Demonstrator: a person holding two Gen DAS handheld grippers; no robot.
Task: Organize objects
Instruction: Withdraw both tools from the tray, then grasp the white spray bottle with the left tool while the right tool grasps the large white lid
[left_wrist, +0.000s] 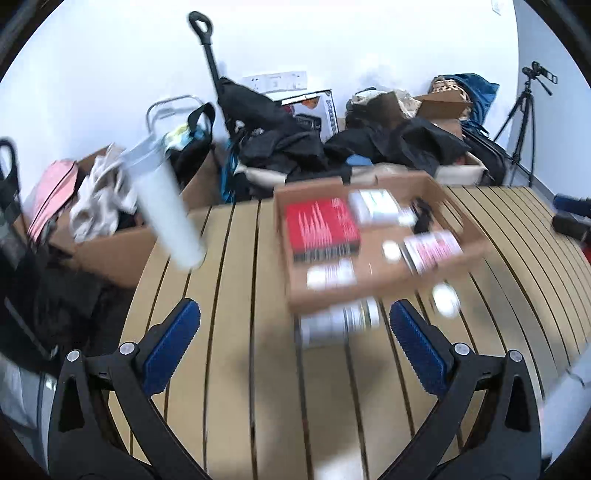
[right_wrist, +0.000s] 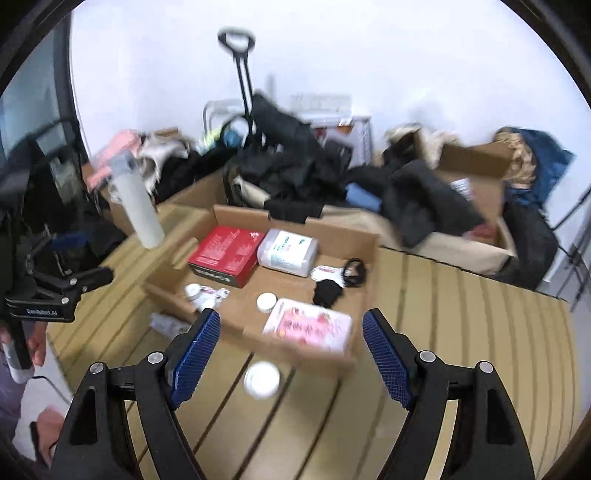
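Objects mostly sit in the shallow brown cardboard box (right_wrist: 369, 243) on the slatted tan wooden surface (right_wrist: 461, 332); sorting looks partly done, my read only.

Already in the box: flat red carton (right_wrist: 225, 254); clear plastic wipes-style pack with white-green label (right_wrist: 288, 251); pink floral packet (right_wrist: 310, 326) at the near edge; small round white lid (right_wrist: 266, 302); black cord and black fabric bundle (right_wrist: 332, 286); small white bottle lying on its side (right_wrist: 201, 293).

Left out on the surface: round white jar (right_wrist: 261, 378) just in front of the box, between the right tool's fingers in view but not touched; blurred white-grey cylindrical container (left_wrist: 340, 323) lying near the box's front edge; tall white tumbler with clear lid (left_wrist: 166, 206) standing at the far left corner, well apart from the box.

Left tool (left_wrist: 293, 339): spread wide, nothing between the pads. Right tool (right_wrist: 291, 356): likewise released, empty.

Both views are motion-blurred, so labels are unreadable.

Judgement: three loose items remain; white jar looks the nearest candidate.
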